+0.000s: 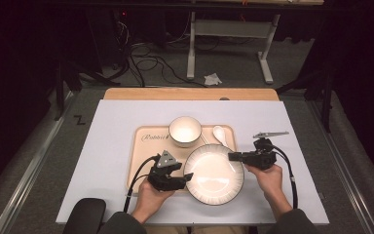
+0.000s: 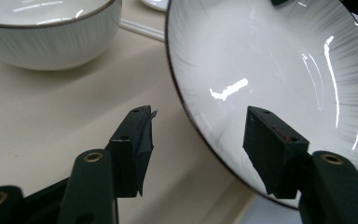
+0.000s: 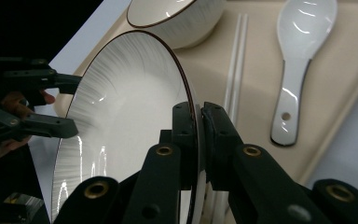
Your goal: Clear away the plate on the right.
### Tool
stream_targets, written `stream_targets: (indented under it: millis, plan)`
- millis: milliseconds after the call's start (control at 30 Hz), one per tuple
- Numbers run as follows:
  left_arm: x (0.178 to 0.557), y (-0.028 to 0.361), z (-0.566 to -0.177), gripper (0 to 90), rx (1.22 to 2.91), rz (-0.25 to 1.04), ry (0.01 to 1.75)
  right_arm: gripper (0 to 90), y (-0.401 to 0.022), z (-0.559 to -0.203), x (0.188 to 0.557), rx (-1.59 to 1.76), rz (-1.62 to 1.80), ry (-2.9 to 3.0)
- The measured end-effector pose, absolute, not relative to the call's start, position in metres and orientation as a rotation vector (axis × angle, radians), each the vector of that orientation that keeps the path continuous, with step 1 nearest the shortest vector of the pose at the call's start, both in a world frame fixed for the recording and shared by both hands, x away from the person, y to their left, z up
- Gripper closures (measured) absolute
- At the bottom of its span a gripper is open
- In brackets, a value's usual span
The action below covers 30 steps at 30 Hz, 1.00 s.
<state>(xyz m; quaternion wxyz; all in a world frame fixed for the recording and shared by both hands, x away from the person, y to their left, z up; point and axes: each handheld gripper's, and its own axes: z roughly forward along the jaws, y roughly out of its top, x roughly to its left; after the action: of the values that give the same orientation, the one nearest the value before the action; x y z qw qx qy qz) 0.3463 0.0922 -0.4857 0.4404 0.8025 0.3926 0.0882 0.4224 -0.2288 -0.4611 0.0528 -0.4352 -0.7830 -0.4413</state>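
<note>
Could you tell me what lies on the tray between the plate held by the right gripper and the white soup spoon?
A pair of white chopsticks lies on the tray between the plate and soup spoon, seen in the right gripper view.

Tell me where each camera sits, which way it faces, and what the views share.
High view: above the table, looking forward and down; both forearms, left gripper, right gripper, tray.
Left gripper view: rides the left gripper, facing the plate rim between its open jaws; bowl behind.
Right gripper view: rides the right gripper, clamped on the plate rim; spoon, chopsticks beyond.
All share the plate.
</note>
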Motion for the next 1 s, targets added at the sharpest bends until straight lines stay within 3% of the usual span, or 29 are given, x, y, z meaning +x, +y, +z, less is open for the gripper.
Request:
stream_targets:
  millis: [467, 1000]
  plan:
    - [0.354, 0.109, -0.491, 61.3, 1.927, 0.112, 1.099, 85.7, -0.198, -0.458, 0.437, -1.198, -1.345, -2.418]
    - [0.361, 0.126, -0.478, 81.4, 1.838, 0.050, 1.131, 84.5, -0.197, -0.452, 0.427, -1.185, -1.386, -2.454]
